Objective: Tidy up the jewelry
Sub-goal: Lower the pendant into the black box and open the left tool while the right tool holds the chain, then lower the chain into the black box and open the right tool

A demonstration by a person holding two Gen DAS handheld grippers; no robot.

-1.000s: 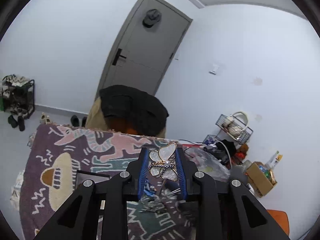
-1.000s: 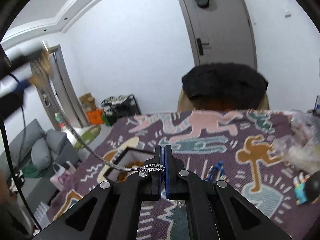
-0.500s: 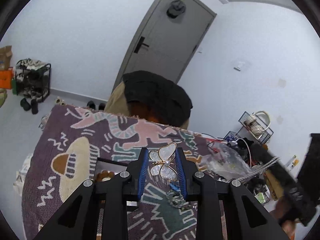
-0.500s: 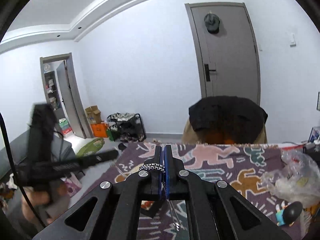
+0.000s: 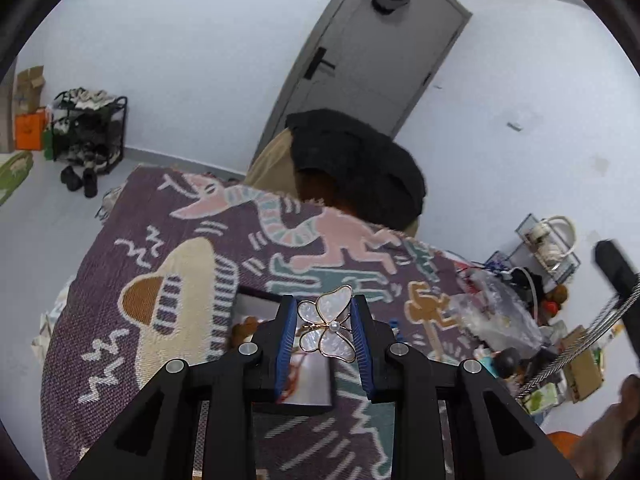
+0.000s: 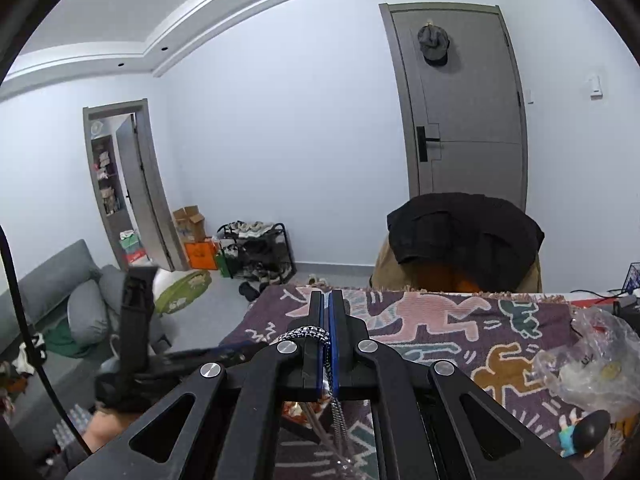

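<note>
My left gripper is shut on a white mother-of-pearl butterfly pendant with gold edges, held above the patterned table cloth. Below the fingers lies a dark-framed jewelry box, mostly hidden. My right gripper is shut on a silver braided chain that loops over the left finger and hangs down between the jaws. The same chain runs taut at the right edge of the left wrist view, next to the right gripper's body.
A chair draped with a black jacket stands at the table's far side. Clear plastic bags and clutter lie on the table's right end. A small toy figure lies near the right front. A shoe rack stands by the wall.
Both grippers have lifted and spread apart; the chain now stretches between them. The left gripper's view has shifted so the box sits under its fingers, and the dangling chain no longer hangs below the pendant.
</note>
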